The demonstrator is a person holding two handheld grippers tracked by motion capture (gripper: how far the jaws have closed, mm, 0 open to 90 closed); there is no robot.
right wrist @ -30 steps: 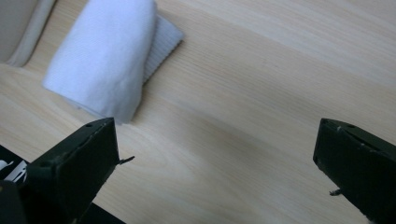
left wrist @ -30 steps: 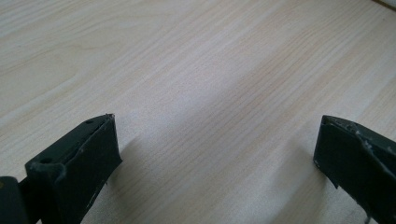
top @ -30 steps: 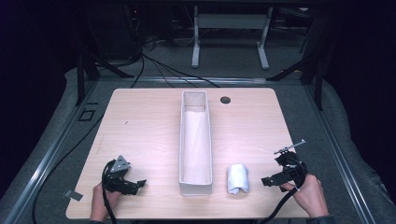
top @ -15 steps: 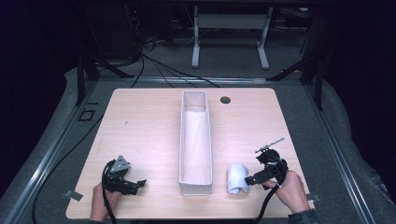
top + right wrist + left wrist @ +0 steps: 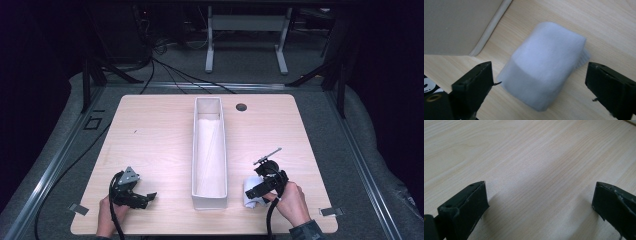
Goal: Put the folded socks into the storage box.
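A rolled white cloth (image 5: 248,200) lies on the wooden table just right of the near end of a long white bin (image 5: 209,150). My right gripper (image 5: 256,192) hangs over the cloth, held by a hand. In the right gripper view the cloth (image 5: 546,65) sits between the two black jaws of my right gripper (image 5: 539,68). The jaws have just been closing a little, but gaps remain on both sides, so it is open. My left gripper (image 5: 148,197) rests at the near left of the table. It (image 5: 540,185) stands open over bare wood.
The bin's corner (image 5: 461,25) is close to the cloth on its left in the right gripper view. A dark round hole (image 5: 241,107) sits at the table's far edge. Tape strips (image 5: 78,208) (image 5: 329,211) mark the near corners. Cables run on the floor behind.
The right hand has carried its gripper leftward from the table's right edge to just over the white cloth. The left gripper has stayed in place.
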